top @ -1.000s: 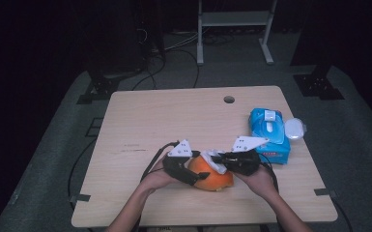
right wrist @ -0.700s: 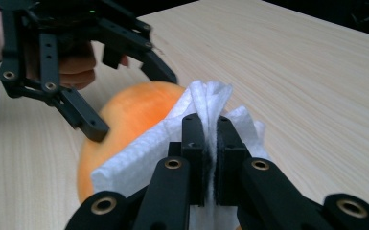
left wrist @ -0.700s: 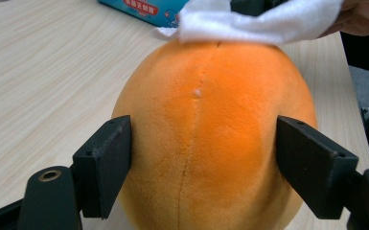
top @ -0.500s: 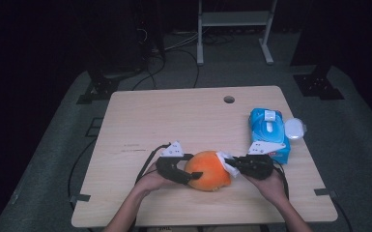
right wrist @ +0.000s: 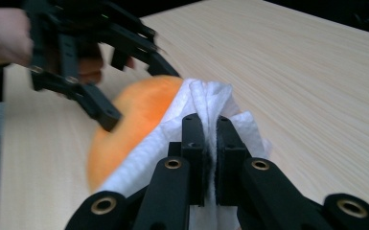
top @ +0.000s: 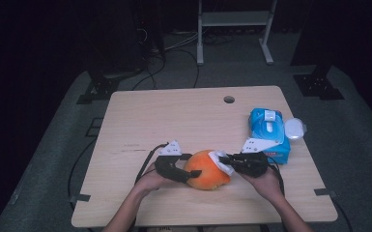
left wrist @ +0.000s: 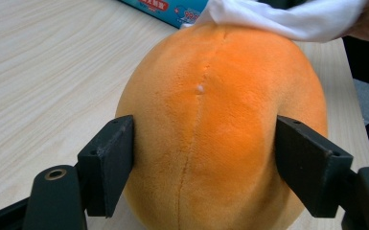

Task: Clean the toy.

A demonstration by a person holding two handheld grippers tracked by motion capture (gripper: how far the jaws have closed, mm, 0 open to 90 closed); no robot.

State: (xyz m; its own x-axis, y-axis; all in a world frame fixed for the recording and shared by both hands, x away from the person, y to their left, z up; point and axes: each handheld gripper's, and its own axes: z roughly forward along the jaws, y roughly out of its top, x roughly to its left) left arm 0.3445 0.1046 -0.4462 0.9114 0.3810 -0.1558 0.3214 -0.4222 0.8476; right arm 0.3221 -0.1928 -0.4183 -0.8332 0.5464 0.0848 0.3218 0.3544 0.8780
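An orange plush ball (top: pixel 205 170) rests on the wooden table (top: pixel 174 121) near its front edge. My left gripper (top: pixel 187 173) comes at it from the left. Its jaws have just been closing, and in the left gripper view both pads (left wrist: pixel 110 163) press into the sides of the ball (left wrist: pixel 220 120). My right gripper (top: pixel 228 163) reaches in from the right, shut on a crumpled white wipe (top: pixel 220 158). The right gripper view shows the wipe (right wrist: pixel 206 100) pinched between the jaws and lying on the upper side of the ball (right wrist: pixel 134 115).
A blue pack of wipes (top: pixel 268 133) lies at the table's right edge, just behind my right hand, with a white round lid (top: pixel 294 128) beside it. A small hole (top: pixel 229 99) is in the tabletop at the far edge. Dark floor surrounds the table.
The right gripper has drawn back to the right with the wipe, baring more of the ball's top. The left jaws have closed in on the ball.
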